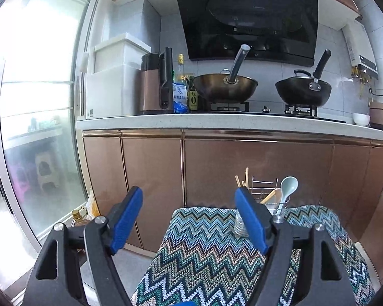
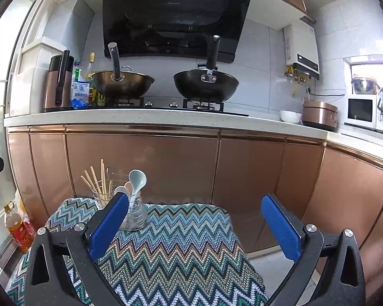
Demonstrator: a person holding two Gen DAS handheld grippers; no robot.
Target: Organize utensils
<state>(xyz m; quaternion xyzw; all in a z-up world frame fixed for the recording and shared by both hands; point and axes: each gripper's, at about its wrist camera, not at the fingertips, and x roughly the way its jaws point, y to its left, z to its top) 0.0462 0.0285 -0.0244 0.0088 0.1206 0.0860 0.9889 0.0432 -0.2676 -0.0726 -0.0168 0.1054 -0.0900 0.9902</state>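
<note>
- Kitchen scene, low stool-like surface covered with a zigzag cloth (image 2: 171, 250) closest to both cameras, in front of copper cabinets (image 2: 140, 168).
- Left gripper (image 1: 189, 219) spread wide, nothing between its fingers, hovering level above the cloth's near-left edge, pointing forward.
- Right gripper (image 2: 195, 223) also spread, empty, held level over the cloth, aimed at the cabinets.
- Both sit back from the utensils, so my guess is either sorting is done or no pick has started.
- Far edge of cloth: glass cup (image 2: 136, 214) holding spoons (image 2: 138, 178) upright; second glass (image 2: 100, 200) just beside it holding chopsticks (image 2: 95, 181). Sorted by type, probably to keep them apart.
- Wire rack (image 1: 264, 186) behind the glasses; contents unclear.
- Nothing loose visible on the cloth.
- Floor left: oil bottle (image 2: 16, 227).
- Farthest: counter (image 2: 166, 117) with two woks (image 2: 204, 84) on the stove, range hood above.
</note>
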